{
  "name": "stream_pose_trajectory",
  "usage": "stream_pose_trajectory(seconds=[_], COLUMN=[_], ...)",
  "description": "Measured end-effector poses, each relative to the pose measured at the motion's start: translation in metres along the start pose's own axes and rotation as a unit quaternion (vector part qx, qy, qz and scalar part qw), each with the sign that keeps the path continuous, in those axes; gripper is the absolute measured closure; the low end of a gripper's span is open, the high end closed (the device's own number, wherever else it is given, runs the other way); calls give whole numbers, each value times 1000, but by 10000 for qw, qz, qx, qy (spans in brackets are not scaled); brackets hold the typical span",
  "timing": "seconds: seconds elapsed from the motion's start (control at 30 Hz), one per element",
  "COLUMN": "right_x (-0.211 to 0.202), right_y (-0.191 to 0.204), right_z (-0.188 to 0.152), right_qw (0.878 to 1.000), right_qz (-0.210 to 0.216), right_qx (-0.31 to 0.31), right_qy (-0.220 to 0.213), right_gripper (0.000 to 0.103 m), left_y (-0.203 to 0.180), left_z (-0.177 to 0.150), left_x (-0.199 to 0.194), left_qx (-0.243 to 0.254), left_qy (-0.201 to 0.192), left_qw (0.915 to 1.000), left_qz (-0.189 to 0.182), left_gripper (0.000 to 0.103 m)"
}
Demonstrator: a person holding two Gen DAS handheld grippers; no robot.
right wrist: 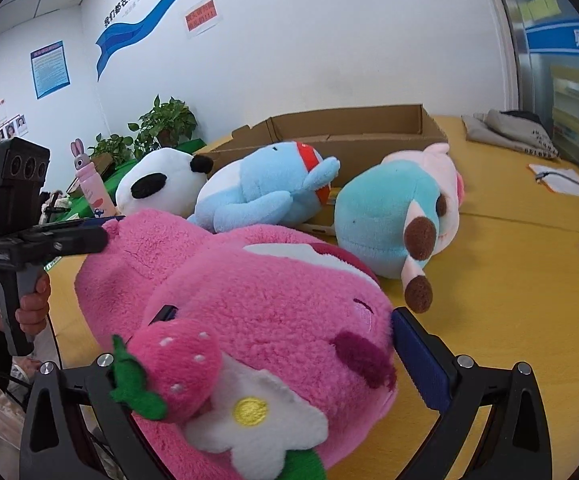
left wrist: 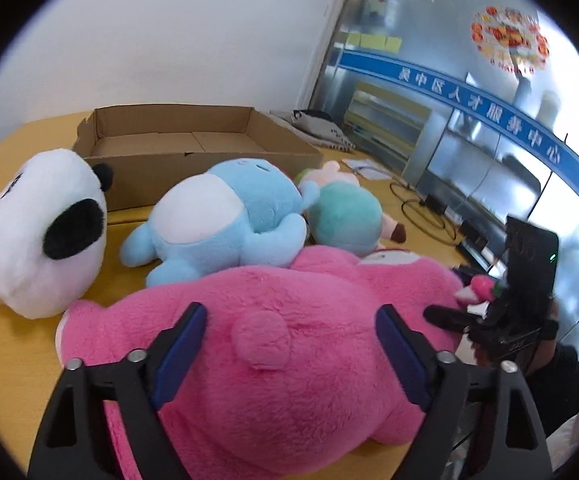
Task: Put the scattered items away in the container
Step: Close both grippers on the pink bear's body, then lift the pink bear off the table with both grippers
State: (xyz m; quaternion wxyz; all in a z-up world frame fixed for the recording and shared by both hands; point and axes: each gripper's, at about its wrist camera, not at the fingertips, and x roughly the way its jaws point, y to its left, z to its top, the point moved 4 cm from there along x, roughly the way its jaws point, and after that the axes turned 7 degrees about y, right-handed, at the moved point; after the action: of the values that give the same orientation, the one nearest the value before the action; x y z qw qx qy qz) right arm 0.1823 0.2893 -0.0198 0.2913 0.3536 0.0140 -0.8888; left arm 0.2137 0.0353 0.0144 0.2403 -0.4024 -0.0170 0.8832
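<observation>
A big pink plush bear (left wrist: pixel 289 344) lies on the yellow table (left wrist: pixel 21 340). My left gripper (left wrist: pixel 289 320) straddles its rear end, jaws wide, blue pads against the fur. My right gripper (right wrist: pixel 285 320) straddles its head (right wrist: pixel 273 304), by the plush strawberry (right wrist: pixel 177 372) and white flower (right wrist: pixel 257 416); its jaws are wide too. Behind lie a panda plush (left wrist: pixel 41 232), a light blue plush (left wrist: pixel 225 220) and a teal-and-pink plush (left wrist: pixel 345 216). An open shallow cardboard box (left wrist: pixel 193 148) stands at the back, with nothing in it.
Grey cloth bags (left wrist: pixel 317 128), a paper sheet (left wrist: pixel 365 168) and black cables (left wrist: pixel 421 208) lie at the table's right. Potted plants (right wrist: pixel 161 128) and a pink bottle (right wrist: pixel 89 184) stand off the left side. A glass partition (left wrist: pixel 469 120) is at right.
</observation>
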Motion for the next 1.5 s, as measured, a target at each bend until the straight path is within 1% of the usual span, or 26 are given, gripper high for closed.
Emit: stream_pose_trajectory(seconds=[0.03,0.07,0.13,0.17,0.2,0.3,0.43,0.47,0.53,0.57,0.6,0.63,0.67,0.73,0.8,0.87,0.93,0.97,1.0,1.03,1.1,1.2,1.23,1.3,1.37,1.5], right_x=[-2,-5,-10,-12,-12,-6,-1,-1,-2,-2,-1,1,3,8,12,13,14,14,13,13,9,4,3,0,-2,-10], right_y=[1,1,0,-2,-4,-7,-5,-5,-7,-8,-9,-11,-14,-18,-19,-18,-16,-16,-14,-12,-5,0,1,4,7,14], right_z=[0,-1,-3,-5,-6,-10,-11,-11,-11,-12,-12,-13,-13,-14,-15,-15,-15,-14,-14,-14,-13,-12,-12,-11,-10,-4], right_qw=[10000,9999,9999,9999,10000,9996,9990,9990,9989,9988,9984,9977,9968,9948,9930,9928,9929,9931,9934,9938,9956,9966,9966,9972,9978,9987], right_qz=[-45,-93,-101,-59,-8,144,195,193,201,235,285,349,423,519,573,556,533,515,499,490,427,395,410,389,342,236], right_qx=[-42,-88,-111,-72,-10,249,393,389,388,409,457,532,644,841,989,1012,990,973,955,923,776,699,697,633,569,444], right_qy=[-29,-55,-71,-43,-11,83,96,111,143,160,187,212,228,264,292,305,380,400,402,391,322,206,181,118,90,-83], right_gripper=[0,0,0,0,0,0,0,0,0,0,0,0,0,0,0,0,0,0,0,0,5,14,15,19,21,24], left_y=[1,2,7,10,13,20,19,21,29,35,40,46,50,53,49,40,36,36,36,36,37,37,36,35,33,26], left_z=[0,-1,1,1,0,-2,-3,-5,-8,-10,-14,-17,-21,-27,-29,-27,-26,-25,-25,-24,-24,-24,-23,-20,-17,-12], left_x=[4,5,2,1,-1,-4,-8,-11,-16,-17,-17,-15,-12,-3,6,11,13,13,13,11,7,3,3,-3,-12,-18], left_qx=[42,28,-109,-179,-242,-447,-359,-374,-527,-633,-754,-893,-1033,-1289,-1367,-1174,-1128,-1159,-1164,-1157,-1174,-1190,-1200,-1223,-1191,-997], left_qy=[45,56,20,16,23,38,36,24,-13,-18,-6,40,114,263,416,469,513,533,540,529,483,441,408,282,115,58], left_qw=[9999,9999,9999,9998,9996,9990,9993,9993,9985,9979,9971,9960,9945,9900,9865,9895,9900,9896,9895,9897,9897,9899,9900,9902,9911,9942], left_qz=[124,148,115,131,117,-48,-24,-65,-175,-153,-88,-53,-121,-505,-798,-708,-672,-669,-662,-656,-658,-631,-615,-607,-581,-386], left_gripper=[34,38,51,62,68,76,77,75,59,37,18,18,18,18,18,18,19,22,29,32,44,52,56,70,76,77])
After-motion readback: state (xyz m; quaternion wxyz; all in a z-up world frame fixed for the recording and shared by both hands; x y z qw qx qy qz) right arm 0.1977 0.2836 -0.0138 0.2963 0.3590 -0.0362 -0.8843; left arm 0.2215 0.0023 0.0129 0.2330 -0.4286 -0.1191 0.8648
